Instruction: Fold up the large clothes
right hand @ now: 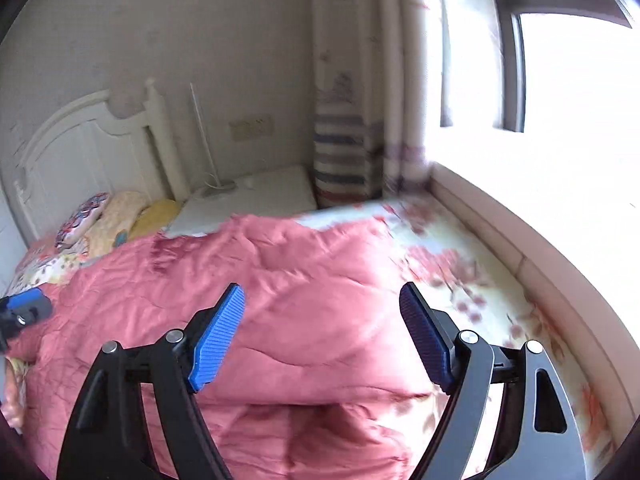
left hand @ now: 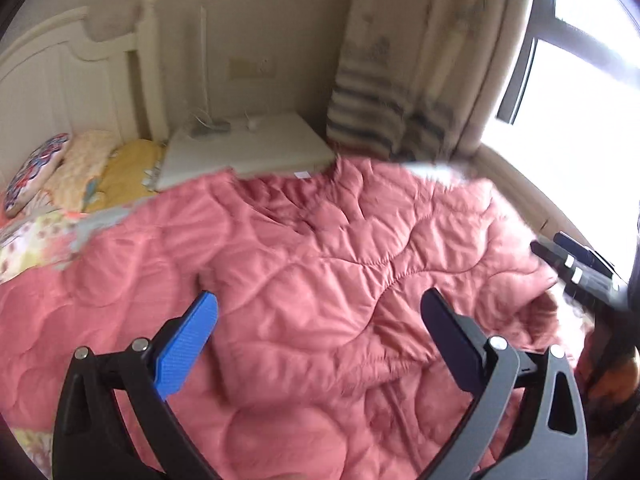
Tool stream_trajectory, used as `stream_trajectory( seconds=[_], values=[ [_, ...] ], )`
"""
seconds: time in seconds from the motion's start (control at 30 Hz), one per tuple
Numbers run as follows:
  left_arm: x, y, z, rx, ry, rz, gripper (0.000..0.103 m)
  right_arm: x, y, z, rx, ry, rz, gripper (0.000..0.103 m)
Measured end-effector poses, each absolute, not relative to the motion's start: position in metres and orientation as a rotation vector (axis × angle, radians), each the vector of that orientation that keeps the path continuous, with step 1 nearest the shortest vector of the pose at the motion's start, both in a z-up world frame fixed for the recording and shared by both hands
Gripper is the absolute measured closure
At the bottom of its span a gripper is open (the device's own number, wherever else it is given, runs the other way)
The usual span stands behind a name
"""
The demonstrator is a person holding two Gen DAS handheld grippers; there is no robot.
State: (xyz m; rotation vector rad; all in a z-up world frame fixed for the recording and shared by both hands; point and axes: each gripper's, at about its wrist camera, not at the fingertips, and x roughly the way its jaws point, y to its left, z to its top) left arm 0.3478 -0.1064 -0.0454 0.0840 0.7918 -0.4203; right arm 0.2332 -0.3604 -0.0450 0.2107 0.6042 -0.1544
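While both grippers, left [left hand: 320, 334] and right [right hand: 322, 330], gape empty over pink quilt [left hand: 320, 280], only right view shows floral sheet [right hand: 472, 292] lower right.

A bed [right hand: 472, 280] with a floral sheet carries a pink quilted garment [left hand: 320, 280] and pillows [left hand: 36, 168] by the headboard.

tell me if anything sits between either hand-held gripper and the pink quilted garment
Nothing visible does. The left hand-held gripper and right hand-held gripper are both open, directly over the pink quilted garment, which is spread on the bed.
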Motion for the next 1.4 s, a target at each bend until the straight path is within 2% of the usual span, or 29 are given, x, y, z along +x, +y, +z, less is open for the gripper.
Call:
stream_trajectory(
  seconds=[0.03, 0.07, 0.13, 0.27, 0.47, 0.53, 0.6, 0.67, 0.77, 0.87, 0.97, 1.1, 1.17, 1.27, 1.4],
  values=[
    [0.356, -0.116, -0.058, 0.105, 0.824, -0.411, 0.002, 0.237, -0.358, -0.052, 0.187, 0.625, -0.145, 0.027],
    [0.361, -0.122, -0.070, 0.126, 0.852, -0.395, 0.002, 0.249, -0.349, -0.070, 0.116, 0.702, -0.132, 0.032],
    [0.372, -0.128, -0.101, 0.176, 0.913, -0.342, 0.002, 0.274, -0.331, -0.111, 0.010, 0.886, -0.103, 0.033],
    [0.371, -0.123, -0.109, 0.146, 0.884, -0.347, 0.002, 0.279, -0.317, -0.110, -0.093, 0.905, -0.092, 0.033],
    [0.370, -0.121, -0.110, 0.138, 0.887, -0.349, 0.002, 0.277, -0.330, -0.093, -0.038, 0.930, -0.034, 0.033],
    [0.369, -0.122, -0.109, 0.139, 0.887, -0.348, 0.002, 0.286, -0.345, -0.077, 0.027, 0.872, -0.030, 0.034],
    [0.369, -0.120, -0.109, 0.135, 0.887, -0.349, 0.002, 0.304, -0.365, -0.057, 0.110, 0.780, -0.056, 0.040],
    [0.370, -0.120, -0.109, 0.131, 0.887, -0.350, 0.002, 0.326, -0.381, -0.045, 0.157, 0.728, -0.063, 0.059],
    [0.370, -0.119, -0.109, 0.123, 0.886, -0.354, 0.002, 0.366, -0.388, -0.061, 0.172, 0.809, -0.046, 0.074],
    [0.371, -0.119, -0.109, 0.119, 0.887, -0.357, 0.002, 0.401, -0.382, -0.114, 0.063, 1.020, -0.047, 0.078],
    [0.372, -0.120, -0.109, 0.118, 0.888, -0.356, 0.002, 0.402, -0.391, -0.103, 0.097, 1.018, -0.049, 0.080],
    [0.371, -0.119, -0.109, 0.116, 0.887, -0.358, 0.002, 0.410, -0.402, -0.071, 0.097, 0.922, -0.082, 0.080],
    [0.370, -0.119, -0.109, 0.113, 0.887, -0.360, 0.002, 0.421, -0.397, -0.077, 0.043, 0.938, -0.064, 0.080],
    [0.371, -0.120, -0.109, 0.109, 0.887, -0.361, 0.002, 0.438, -0.393, -0.113, -0.051, 1.065, -0.030, 0.081],
    [0.371, -0.120, -0.109, 0.109, 0.889, -0.359, 0.002, 0.446, -0.404, -0.097, 0.005, 1.050, -0.011, 0.081]
  ],
)
